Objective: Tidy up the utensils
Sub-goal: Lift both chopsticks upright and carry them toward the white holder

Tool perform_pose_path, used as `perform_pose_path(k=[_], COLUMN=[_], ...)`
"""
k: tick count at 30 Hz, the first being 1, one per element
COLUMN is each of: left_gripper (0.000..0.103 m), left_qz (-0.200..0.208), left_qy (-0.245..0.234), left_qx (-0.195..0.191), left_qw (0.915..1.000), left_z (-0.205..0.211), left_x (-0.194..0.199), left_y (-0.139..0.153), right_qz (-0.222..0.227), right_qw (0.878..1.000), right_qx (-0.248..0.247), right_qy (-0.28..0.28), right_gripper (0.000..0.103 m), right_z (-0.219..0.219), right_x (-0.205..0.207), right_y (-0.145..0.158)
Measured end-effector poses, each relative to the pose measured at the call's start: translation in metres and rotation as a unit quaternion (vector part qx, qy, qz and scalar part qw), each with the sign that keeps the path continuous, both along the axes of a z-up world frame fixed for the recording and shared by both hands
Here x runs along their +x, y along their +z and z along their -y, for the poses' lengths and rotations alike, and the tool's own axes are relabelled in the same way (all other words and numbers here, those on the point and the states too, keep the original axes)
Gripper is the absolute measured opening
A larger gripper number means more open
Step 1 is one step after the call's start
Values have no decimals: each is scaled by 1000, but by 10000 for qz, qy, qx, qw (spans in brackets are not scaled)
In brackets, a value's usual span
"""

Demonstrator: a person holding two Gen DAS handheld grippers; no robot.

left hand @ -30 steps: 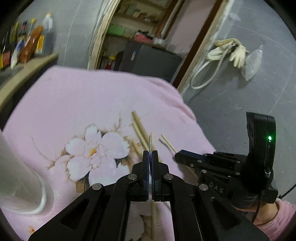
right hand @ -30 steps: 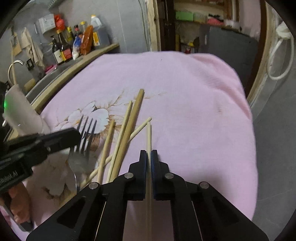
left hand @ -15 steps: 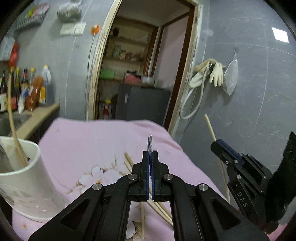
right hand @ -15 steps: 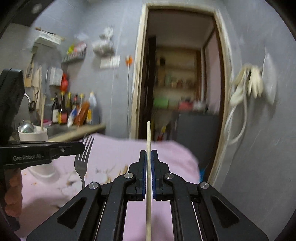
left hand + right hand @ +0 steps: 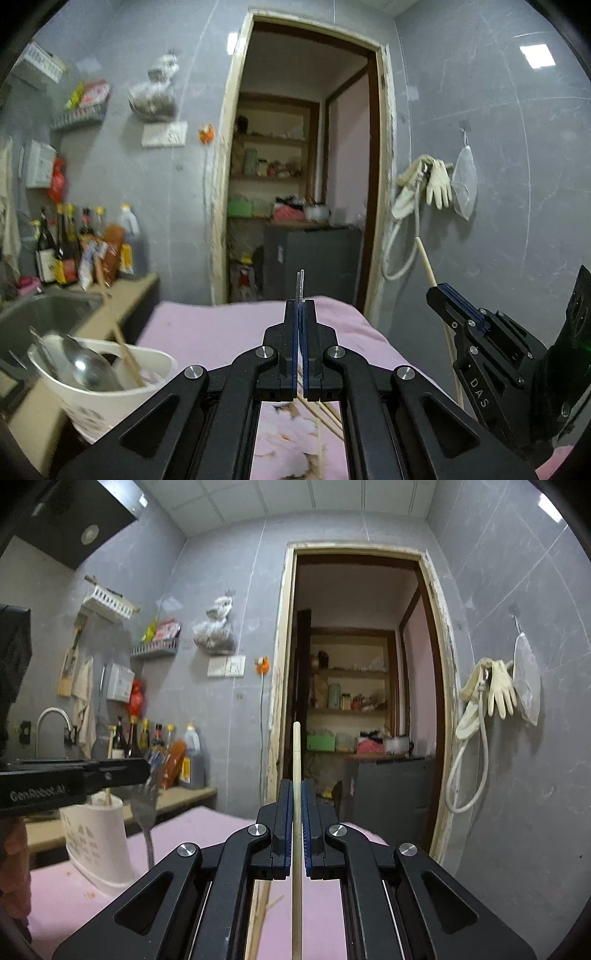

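Observation:
My left gripper (image 5: 300,306) is shut on a metal fork (image 5: 300,286), seen edge-on as a thin strip between the pads. From the right wrist view the left gripper (image 5: 144,766) holds the fork (image 5: 146,808) near its head, handle hanging down. My right gripper (image 5: 295,790) is shut on a wooden chopstick (image 5: 296,753) that sticks out past the pads. It also shows at the right as the right gripper (image 5: 439,295) with that chopstick (image 5: 424,258). A white cup (image 5: 92,398) at lower left holds a spoon (image 5: 88,369) and a chopstick (image 5: 125,354). Loose chopsticks (image 5: 321,417) lie on the pink cloth (image 5: 221,332).
Behind the white cup (image 5: 96,845) a counter carries a steel sink (image 5: 44,314) and several bottles (image 5: 74,251). An open doorway (image 5: 358,701) faces me. Rubber gloves (image 5: 498,694) and a hose hang on the right wall. A person's hand (image 5: 14,867) holds the left gripper.
Both grippers have risen off the pink cloth and tipped up to about level, each keeping its utensil. The white cup has come into sight at the left.

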State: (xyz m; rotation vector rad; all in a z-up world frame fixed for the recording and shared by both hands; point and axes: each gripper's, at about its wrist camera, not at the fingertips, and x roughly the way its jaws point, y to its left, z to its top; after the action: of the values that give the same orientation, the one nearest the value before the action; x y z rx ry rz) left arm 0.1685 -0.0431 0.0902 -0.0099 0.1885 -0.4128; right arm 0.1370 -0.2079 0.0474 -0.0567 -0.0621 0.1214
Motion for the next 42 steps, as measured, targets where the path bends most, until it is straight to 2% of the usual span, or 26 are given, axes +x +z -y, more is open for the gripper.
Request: perform_pose_path(k=[6, 14, 20, 24, 28, 33, 42], left_gripper=[0, 0, 0, 0, 0, 0, 0], left_qz=[353, 691, 891, 1004, 988, 882, 906], left_qy=[295, 900, 1639, 2205, 2606, 2986, 3336], left_qx=[34, -24, -363, -413, -420, -231, 111], left_qw=[9989, 9935, 9818, 9693, 9595, 9500, 9383], left_z=[-26, -83, -140, -176, -198, -208, -214], left_x=[-15, -30, -33, -27, -13, 10, 28], left_y=[20, 50, 66, 74, 70, 49, 27], right_qz=[368, 675, 879, 964, 912, 536, 202], right_qw=[9993, 9959, 9889, 9815, 9728, 9628, 9604], right_qx=[72, 304, 622, 919, 1229, 1596, 1700], right_qy=[-9, 525, 1021, 1372, 1738, 2115, 2197], right_gripper=[3, 3, 3, 3, 3, 3, 3], right_z=[-21, -64, -109, -133, -146, -151, -157], right_x=[-4, 3, 18, 32, 51, 83, 107], right_y=[16, 43, 64, 73, 77, 65, 46])
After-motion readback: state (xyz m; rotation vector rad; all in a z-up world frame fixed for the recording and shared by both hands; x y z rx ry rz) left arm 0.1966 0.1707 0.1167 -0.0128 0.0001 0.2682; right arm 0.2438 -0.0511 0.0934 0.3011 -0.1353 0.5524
